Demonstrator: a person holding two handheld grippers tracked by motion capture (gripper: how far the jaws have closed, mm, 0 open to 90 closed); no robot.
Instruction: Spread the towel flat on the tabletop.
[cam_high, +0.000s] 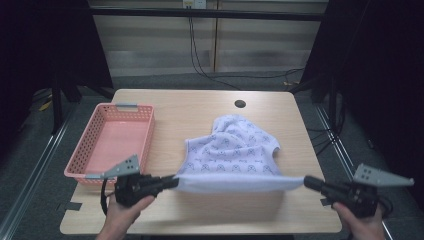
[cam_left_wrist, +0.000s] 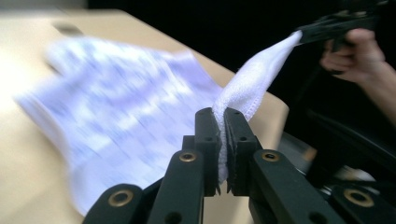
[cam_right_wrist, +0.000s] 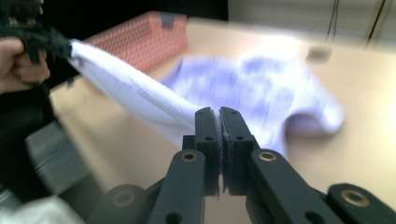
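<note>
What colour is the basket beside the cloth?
Pink basket, clearest in the high view.

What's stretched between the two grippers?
A white patterned cloth; its near edge spans taut from the left gripper to the right gripper, in the high view.

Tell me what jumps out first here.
A pale printed garment lies mid-table, its near hem stretched taut between the left gripper and right gripper, each clamped on a corner of it. A pink basket sits at the table's left edge, with nothing visible inside.
</note>
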